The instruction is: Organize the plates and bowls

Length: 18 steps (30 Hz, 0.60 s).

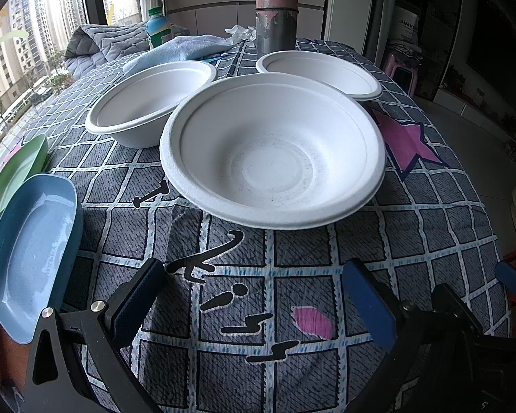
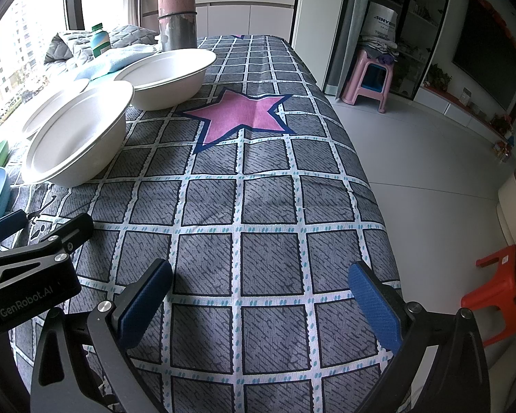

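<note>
Left gripper [image 1: 254, 296] jaws apart, empty, low over the checked grey tablecloth [image 1: 292, 268]. Right gripper [image 2: 261, 296] likewise apart, empty. Nearest white moulded-fibre bowl [image 1: 273, 151] sits at 12 o'clock of the left gripper; two matching bowls behind at 10 [image 1: 151, 99] and 1 [image 1: 320, 72]. Judgement: pinch near rim squarely, lift level, nest into neighbour.

Two low forward wrist views, sharing white bowls [image 1: 271, 151].
</note>
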Each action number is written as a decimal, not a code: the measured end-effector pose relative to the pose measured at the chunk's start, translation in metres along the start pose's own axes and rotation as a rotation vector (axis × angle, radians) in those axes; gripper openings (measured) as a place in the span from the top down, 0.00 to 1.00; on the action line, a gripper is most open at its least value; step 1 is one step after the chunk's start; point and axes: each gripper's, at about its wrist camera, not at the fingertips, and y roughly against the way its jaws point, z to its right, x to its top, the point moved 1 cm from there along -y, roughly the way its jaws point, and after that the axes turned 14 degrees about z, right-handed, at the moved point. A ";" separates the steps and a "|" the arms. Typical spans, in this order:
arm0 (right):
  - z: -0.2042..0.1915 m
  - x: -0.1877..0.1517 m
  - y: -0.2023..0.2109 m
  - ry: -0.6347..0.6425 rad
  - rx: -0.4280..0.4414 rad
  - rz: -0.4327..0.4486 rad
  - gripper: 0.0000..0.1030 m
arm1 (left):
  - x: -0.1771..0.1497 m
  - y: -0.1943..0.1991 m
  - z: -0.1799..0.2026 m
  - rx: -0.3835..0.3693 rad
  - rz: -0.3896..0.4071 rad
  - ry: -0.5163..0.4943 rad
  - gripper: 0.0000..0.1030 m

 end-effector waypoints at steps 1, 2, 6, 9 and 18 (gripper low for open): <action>0.000 0.000 0.000 0.000 0.000 0.000 0.01 | 0.000 0.000 0.000 0.000 0.000 0.000 0.00; 0.000 0.000 0.000 0.000 0.000 0.000 0.01 | 0.000 0.000 0.000 0.000 0.000 0.000 0.00; 0.000 0.000 0.000 0.000 0.000 0.000 0.01 | 0.000 0.000 0.000 0.000 0.000 0.000 0.00; 0.000 0.000 0.000 0.000 0.000 0.000 0.01 | 0.000 0.000 0.000 0.000 0.000 0.000 0.00; 0.000 0.000 0.000 0.000 0.000 0.000 0.01 | 0.000 0.000 0.000 0.000 0.000 0.000 0.00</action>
